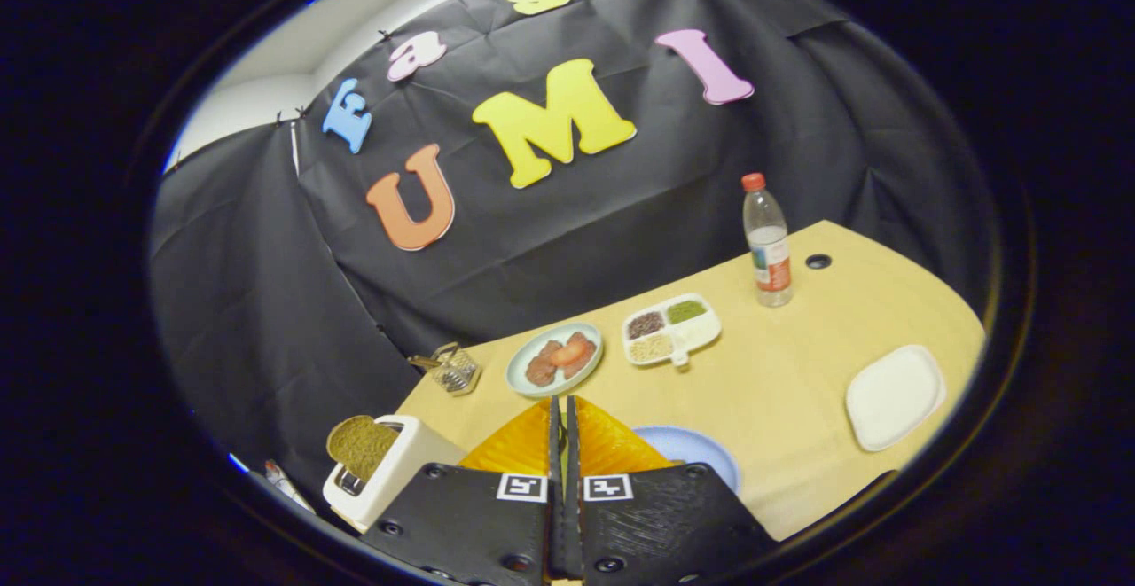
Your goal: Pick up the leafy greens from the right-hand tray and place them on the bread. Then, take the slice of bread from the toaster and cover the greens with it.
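My tongs' fingers [560,444] sit closed together over a pale wooden table [798,391]. On it stand a white toaster [390,471] holding brown bread [359,446], a small wire basket [454,368], and a clear plastic bottle [768,240]. A pale round plate of meat [555,359], a white divided tray [671,329], a white square plate [894,395], a blue plate [700,453] and an orange ribbed piece [523,444] lie there too.

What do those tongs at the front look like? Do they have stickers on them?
The tongs have two long thin flat fingers, standing pressed close side by side. Each grows from a broad, dark, ribbed block with round screw holes. On each block, near the finger, sits a small white square marker with a black blocky pattern, like a sticker.
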Motion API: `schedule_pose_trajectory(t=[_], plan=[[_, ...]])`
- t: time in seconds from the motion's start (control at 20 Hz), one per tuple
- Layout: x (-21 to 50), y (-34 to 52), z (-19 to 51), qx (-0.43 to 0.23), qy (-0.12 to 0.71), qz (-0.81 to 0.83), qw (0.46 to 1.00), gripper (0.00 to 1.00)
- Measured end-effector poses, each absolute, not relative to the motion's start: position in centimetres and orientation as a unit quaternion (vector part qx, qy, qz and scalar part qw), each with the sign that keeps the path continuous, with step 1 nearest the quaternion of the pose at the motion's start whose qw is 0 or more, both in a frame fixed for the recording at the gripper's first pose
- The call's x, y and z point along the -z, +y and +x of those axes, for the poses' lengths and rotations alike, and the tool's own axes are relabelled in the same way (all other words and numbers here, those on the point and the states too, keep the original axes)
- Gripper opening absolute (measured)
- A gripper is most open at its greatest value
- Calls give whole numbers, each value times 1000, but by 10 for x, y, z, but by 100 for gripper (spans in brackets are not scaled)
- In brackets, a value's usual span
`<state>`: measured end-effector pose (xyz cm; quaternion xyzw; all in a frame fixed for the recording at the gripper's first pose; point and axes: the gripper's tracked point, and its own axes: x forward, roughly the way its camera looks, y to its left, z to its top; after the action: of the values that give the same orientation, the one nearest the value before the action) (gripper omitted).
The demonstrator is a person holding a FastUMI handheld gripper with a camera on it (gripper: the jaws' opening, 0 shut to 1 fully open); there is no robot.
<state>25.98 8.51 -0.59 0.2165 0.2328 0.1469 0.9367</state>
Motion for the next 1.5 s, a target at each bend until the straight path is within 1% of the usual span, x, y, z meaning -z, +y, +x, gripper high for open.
schedule_pose_trajectory(t=[0.2,0.3,0.6,0.95,1.0,1.15,1.2,1.25,1.3,1.45,1.5], plan=[[32,117,257,-162,254,258,918,0],[47,117,254,-159,264,260,915,0],[76,69,251,-128,262,232,928,0],[118,17,251,-72,276,159,945,0],[121,12,251,-66,275,149,948,3],[122,5,248,-58,274,135,950,19],[119,3,245,-57,275,136,950,30],[115,2,242,-56,270,135,952,32],[110,0,238,-53,264,130,954,42],[84,-1,226,-51,233,110,965,65],[71,0,223,-48,216,102,970,77]])
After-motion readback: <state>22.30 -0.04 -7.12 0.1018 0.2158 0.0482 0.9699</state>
